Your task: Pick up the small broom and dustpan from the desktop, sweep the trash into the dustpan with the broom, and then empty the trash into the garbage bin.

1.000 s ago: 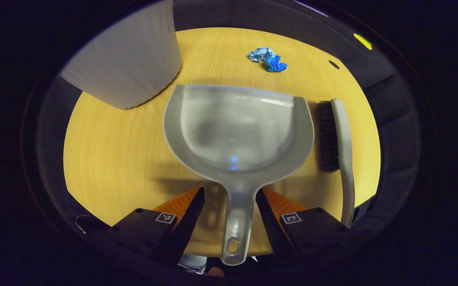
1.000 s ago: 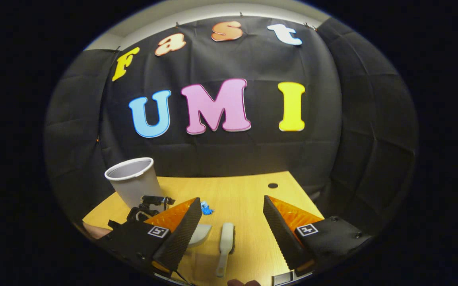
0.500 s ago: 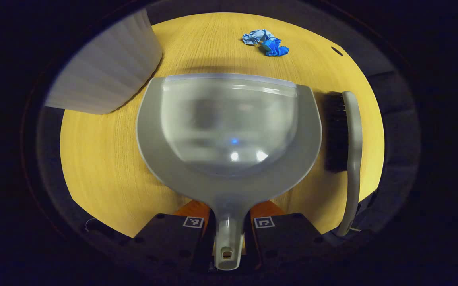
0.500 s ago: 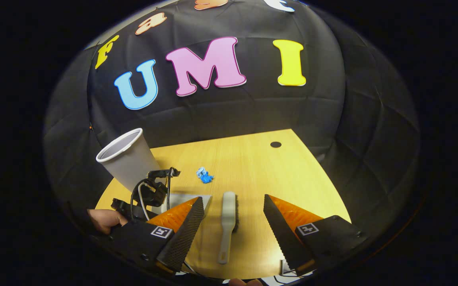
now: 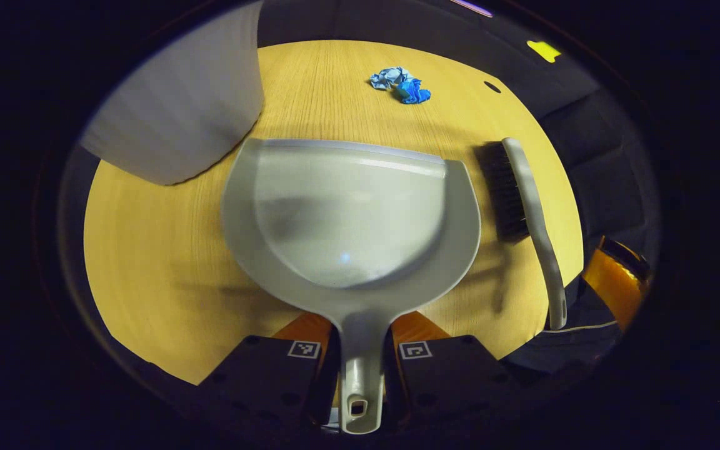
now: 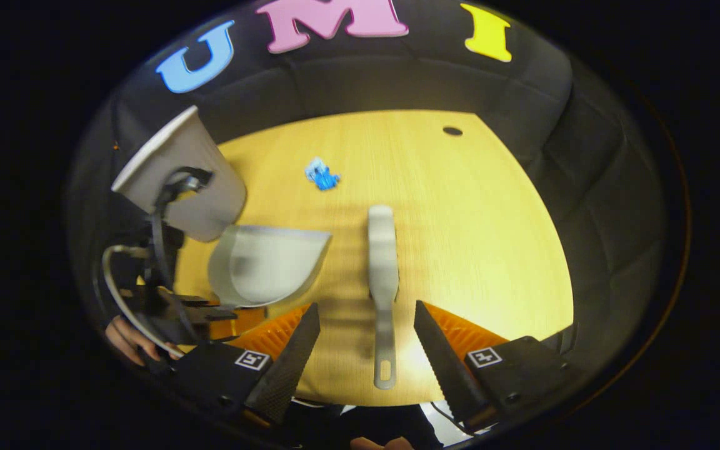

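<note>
Left gripper is clamped on the dustpan handle, pan looks slightly lifted off the desk. Right gripper hangs open, straddling the broom handle. Trash sits far; bin far left.

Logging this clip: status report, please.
Left gripper shut on dustpan handle. Right gripper open, straddling broom handle, not gripping. Blue trash unswept; bin beside dustpan.
</note>
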### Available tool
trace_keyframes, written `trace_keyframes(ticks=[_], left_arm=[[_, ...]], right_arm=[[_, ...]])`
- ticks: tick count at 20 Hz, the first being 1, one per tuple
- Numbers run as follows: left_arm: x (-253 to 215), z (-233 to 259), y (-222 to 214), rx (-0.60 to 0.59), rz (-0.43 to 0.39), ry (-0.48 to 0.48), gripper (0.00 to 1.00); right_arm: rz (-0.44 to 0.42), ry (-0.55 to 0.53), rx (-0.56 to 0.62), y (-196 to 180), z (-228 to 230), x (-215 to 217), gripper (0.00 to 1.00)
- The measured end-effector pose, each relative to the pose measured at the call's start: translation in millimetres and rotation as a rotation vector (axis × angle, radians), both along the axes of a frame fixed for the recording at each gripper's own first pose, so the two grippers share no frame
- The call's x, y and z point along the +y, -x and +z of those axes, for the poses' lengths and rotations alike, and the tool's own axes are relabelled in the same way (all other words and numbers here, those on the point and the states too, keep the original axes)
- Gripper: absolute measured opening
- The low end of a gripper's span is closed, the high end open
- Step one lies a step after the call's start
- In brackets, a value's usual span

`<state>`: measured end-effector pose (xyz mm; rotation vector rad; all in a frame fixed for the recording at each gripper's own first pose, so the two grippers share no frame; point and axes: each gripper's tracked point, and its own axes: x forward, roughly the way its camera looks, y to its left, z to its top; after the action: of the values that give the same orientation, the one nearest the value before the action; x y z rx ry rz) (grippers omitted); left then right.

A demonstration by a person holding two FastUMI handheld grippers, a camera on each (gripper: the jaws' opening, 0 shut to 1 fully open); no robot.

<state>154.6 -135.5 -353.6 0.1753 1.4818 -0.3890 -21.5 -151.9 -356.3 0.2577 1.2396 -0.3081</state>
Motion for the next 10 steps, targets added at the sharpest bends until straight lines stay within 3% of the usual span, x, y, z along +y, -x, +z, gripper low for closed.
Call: trace_keyframes(ticks=[3, 4, 5, 6, 7, 8, 10], left_arm=[[3, -5, 14, 0.023, 0.024, 0.051, 0.29], [5, -6, 16, 0.027, 0.028, 0.054, 0.3], [5, -5, 16, 0.025, 0.023, 0.056, 0.29], [5, -5, 16, 0.025, 0.019, 0.056, 0.3], [5, -5, 15, 0.028, 0.017, 0.056, 0.31], [4, -5, 15, 0.031, 0.015, 0.057, 0.29], [3, -6, 14, 0.035, 0.014, 0.06, 0.3]], right_arm=[[-0.01, -0.009, 0.119, 8, -32, 1, 0.99], [-0.034, -0.019, 0.153, 11, -40, 0, 0.91], [-0.06, -0.027, 0.179, 11, -47, -4, 0.99], [-0.072, -0.027, 0.2, 14, -60, -8, 0.99], [-0.072, -0.034, 0.24, 21, -68, -10, 0.91], [-0.067, -0.054, 0.265, 21, -72, -10, 0.99], [-0.032, -0.053, 0.308, 21, -83, -12, 0.92]])
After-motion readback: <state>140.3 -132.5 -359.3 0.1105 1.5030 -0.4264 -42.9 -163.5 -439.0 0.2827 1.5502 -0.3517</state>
